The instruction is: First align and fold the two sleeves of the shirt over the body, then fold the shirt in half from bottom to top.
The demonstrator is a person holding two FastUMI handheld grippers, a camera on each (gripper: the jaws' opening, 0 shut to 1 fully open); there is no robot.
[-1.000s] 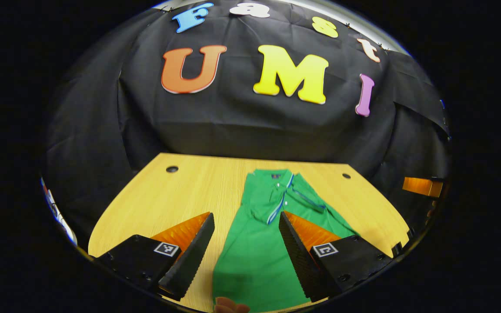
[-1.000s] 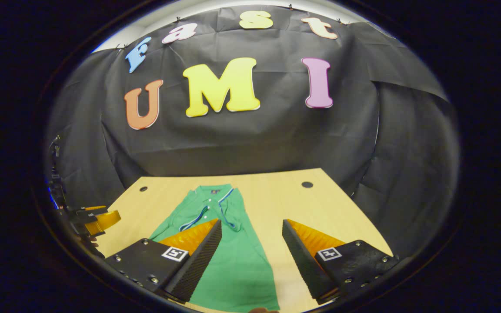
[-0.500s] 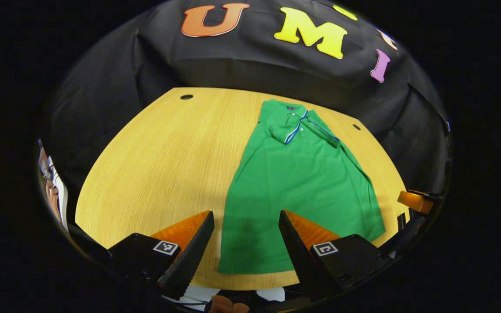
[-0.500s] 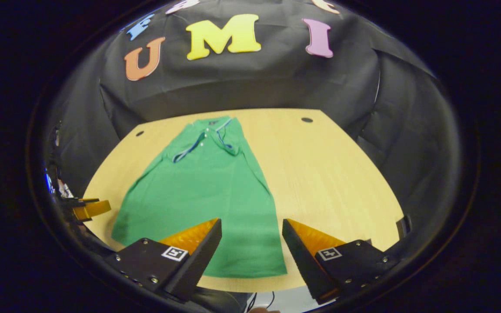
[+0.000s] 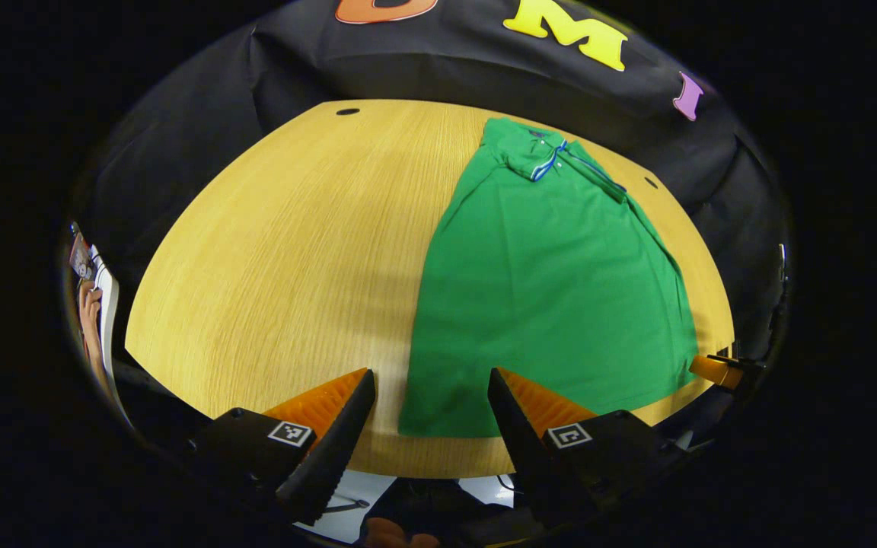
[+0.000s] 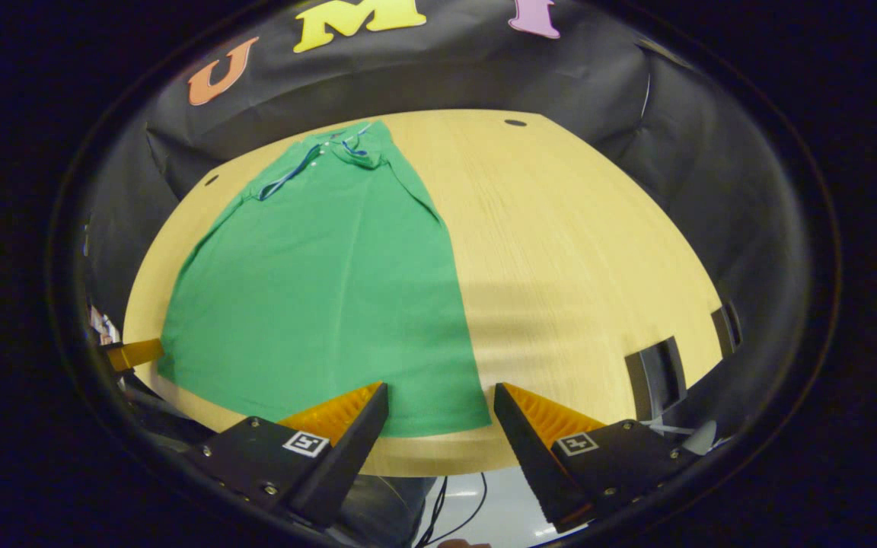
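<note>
Sleeves look already folded in on the shirt, so the bottom-to-top fold is next. Left gripper and right gripper hover over the worktop with fingers wide apart, empty; each needs a hem corner.

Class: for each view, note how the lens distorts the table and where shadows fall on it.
Left gripper view: the table bulges into a rounded shape, with a soft shadow beside the shirt. Right gripper view: the table edge curves likewise, and a faint shadow lies right of the shirt. Both are sharp, without glare.
</note>
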